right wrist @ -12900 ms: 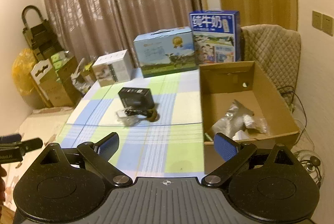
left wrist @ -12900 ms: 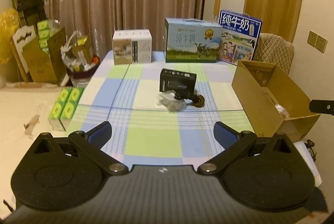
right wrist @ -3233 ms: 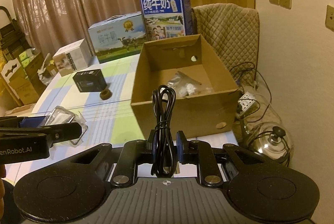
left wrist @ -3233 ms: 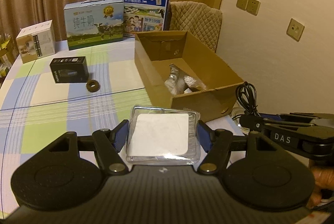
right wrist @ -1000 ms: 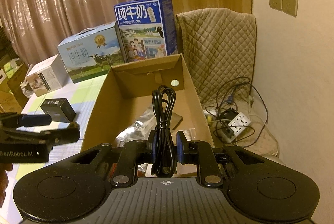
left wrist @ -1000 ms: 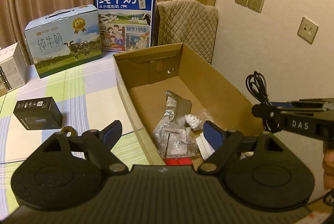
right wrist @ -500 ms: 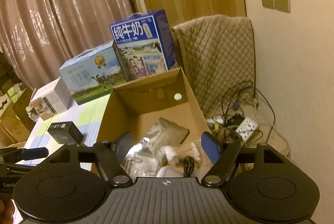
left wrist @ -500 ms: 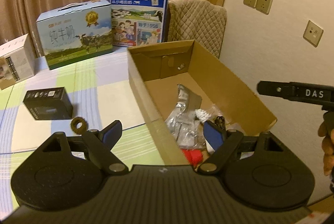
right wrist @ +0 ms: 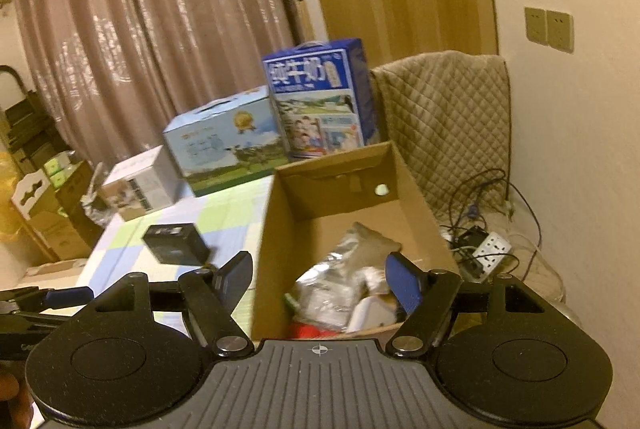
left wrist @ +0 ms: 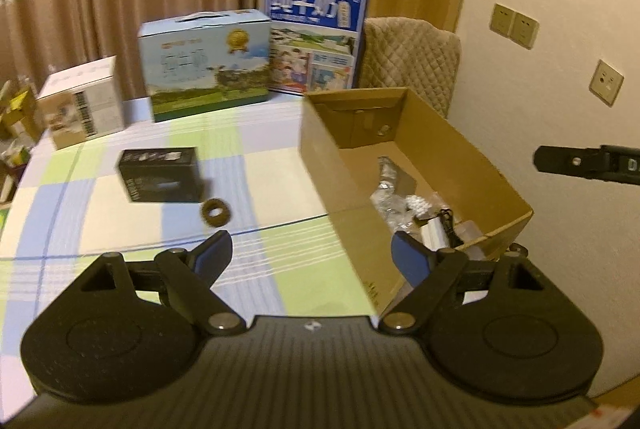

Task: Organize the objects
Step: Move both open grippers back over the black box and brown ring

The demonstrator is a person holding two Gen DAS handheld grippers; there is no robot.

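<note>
A: Item one, my left gripper point(left wrist: 312, 257)?
B: Jaws spread wide, nothing between the blue pads. It hangs over the checked tablecloth point(left wrist: 280, 269), its right finger just beside the near corner of the cardboard box point(left wrist: 348, 185)

A: Item two, my right gripper point(right wrist: 320, 279)?
B: Also spread wide, nothing held. It sits above the near end of that box point(right wrist: 276, 237), and the left finger reaches past the left wall

A: Box contents?
B: Ahead of my right jaws I list a silver foil bag point(right wrist: 352, 249), clear plastic wrapping, something red at the near wall. From the left camera, a black cable point(left wrist: 446, 223) lies coiled at the near right corner, on a pale flat packet

A: Loose stock on the table?
B: Ahead and left of my left gripper: a small black box point(left wrist: 160, 175), and just beside it, nearer me, a brown ring point(left wrist: 216, 213). Both are well apart from the carton

A: Background stock?
B: Far ahead, a white box point(left wrist: 80, 101), a light blue milk carton point(left wrist: 206, 63), a dark blue milk carton point(left wrist: 316, 37); blur hides the fine print
</note>
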